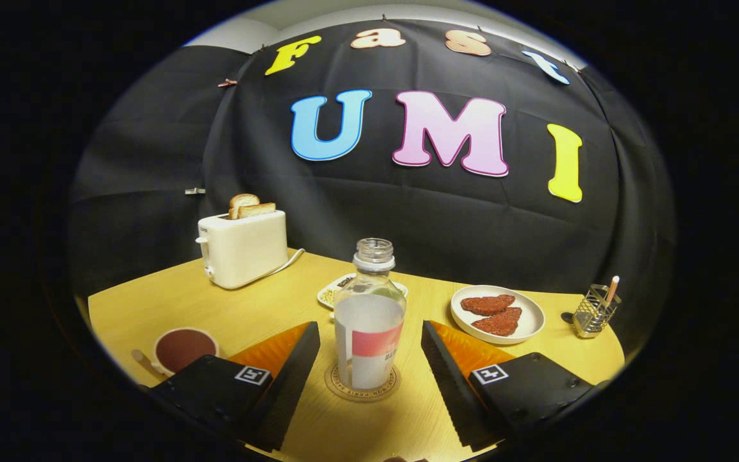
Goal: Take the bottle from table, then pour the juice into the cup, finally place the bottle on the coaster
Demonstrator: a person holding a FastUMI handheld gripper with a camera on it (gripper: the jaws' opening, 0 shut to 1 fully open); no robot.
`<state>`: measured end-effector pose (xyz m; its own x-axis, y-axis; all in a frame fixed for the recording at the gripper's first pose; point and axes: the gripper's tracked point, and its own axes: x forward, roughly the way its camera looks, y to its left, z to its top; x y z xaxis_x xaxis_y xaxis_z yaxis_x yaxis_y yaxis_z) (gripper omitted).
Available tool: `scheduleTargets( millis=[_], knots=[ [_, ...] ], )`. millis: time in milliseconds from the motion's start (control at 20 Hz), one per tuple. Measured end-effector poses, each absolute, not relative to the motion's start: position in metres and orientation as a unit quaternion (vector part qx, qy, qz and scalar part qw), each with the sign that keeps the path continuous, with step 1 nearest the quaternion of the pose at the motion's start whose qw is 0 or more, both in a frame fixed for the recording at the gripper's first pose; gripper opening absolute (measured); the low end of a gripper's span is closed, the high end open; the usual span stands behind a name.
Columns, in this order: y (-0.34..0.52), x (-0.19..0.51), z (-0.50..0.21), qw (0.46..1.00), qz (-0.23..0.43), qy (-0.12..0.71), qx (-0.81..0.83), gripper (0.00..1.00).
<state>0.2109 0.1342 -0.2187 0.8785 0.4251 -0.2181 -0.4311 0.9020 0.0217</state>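
A clear uncapped bottle [369,321] with a white and red label stands upright on a round coaster [363,384] on the wooden table [215,301]. My gripper [369,350] is open, one finger on each side of the bottle with a gap to it on both sides. A white cup [183,350] holding dark liquid sits to the left, just beyond the left finger [292,372].
A white toaster [243,247] with two bread slices stands at the back left. A small dish [344,289] lies behind the bottle. A white plate [498,313] with two dark red patties sits to the right, and a wire holder [594,311] stands further right.
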Motion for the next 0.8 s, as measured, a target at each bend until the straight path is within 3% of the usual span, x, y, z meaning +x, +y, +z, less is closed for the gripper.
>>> scheduleTargets(
  millis=[450, 800],
  knots=[
    [0.080, 0.137, -0.120, 0.977, 0.201, 0.068, -0.011, 0.98],
    [0.010, 0.105, -0.021, 0.991, 0.128, 0.017, -0.018, 0.97]
  ],
)
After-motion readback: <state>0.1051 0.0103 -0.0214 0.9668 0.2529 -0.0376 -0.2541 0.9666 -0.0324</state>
